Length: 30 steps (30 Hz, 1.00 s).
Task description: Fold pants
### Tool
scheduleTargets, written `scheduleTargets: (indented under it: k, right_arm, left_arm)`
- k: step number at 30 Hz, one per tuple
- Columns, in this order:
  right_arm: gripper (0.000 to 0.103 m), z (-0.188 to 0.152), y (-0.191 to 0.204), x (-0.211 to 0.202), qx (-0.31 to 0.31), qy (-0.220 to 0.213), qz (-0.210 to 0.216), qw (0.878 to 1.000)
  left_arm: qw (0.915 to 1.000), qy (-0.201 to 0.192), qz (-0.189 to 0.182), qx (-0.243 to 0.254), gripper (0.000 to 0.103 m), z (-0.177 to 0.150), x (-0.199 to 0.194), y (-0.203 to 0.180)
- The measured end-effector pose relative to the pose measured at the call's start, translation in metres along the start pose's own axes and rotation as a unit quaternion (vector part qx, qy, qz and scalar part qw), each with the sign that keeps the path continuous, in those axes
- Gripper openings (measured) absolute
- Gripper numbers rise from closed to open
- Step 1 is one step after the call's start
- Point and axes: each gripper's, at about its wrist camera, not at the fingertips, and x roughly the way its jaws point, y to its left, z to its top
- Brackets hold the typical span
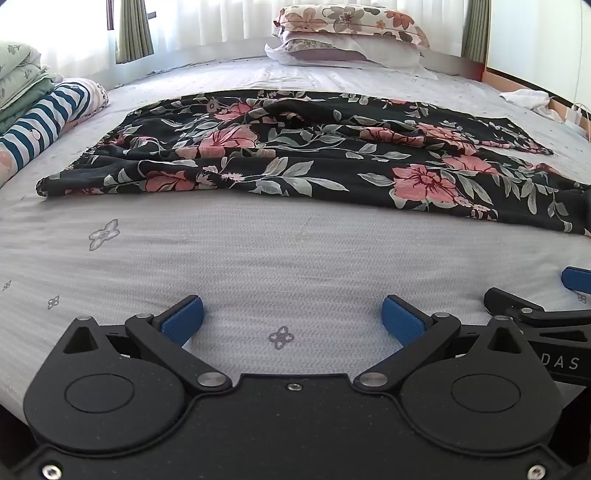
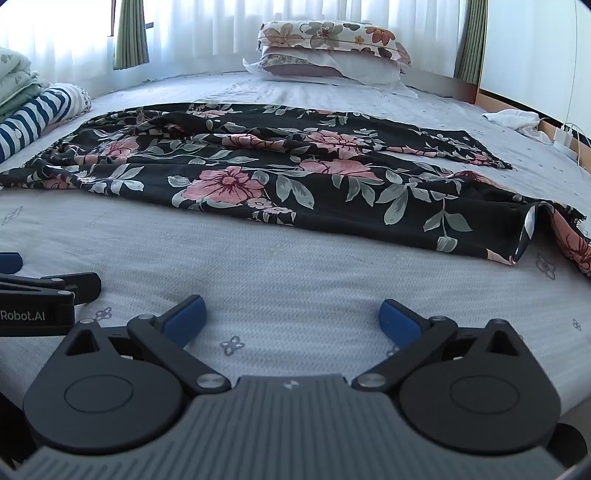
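Black floral pants (image 1: 295, 155) lie spread across the grey bedsheet (image 1: 258, 258), their long axis running left to right, crumpled along the far edge and with the right end turned over. You hold both grippers low and level over the bare sheet, side by side, pointing toward the pants and well short of them. Your left gripper (image 1: 293, 319) stands wide and holds nothing; your right gripper (image 2: 291, 317) is just as wide, also empty. Stacked pillows (image 1: 347, 37) sit beyond.

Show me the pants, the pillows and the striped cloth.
pants (image 1: 280, 162): left wrist view, middle of the flowered fabric.
pillows (image 2: 328, 35): right wrist view, top pillow's flowered cover.
striped cloth (image 1: 48, 118): left wrist view, blue-and-white stripes.
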Motion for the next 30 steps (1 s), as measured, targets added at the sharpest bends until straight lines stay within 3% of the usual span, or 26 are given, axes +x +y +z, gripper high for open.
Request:
scheduleTargets:
  k: [30]
  right_arm:
    - [0.103,0.0003,0.0,0.0,0.0,0.0,0.0,1.0]
  left_arm:
    - [1.0,0.0,-0.005,-0.006,0.103,0.0001,-0.0002,0.0005]
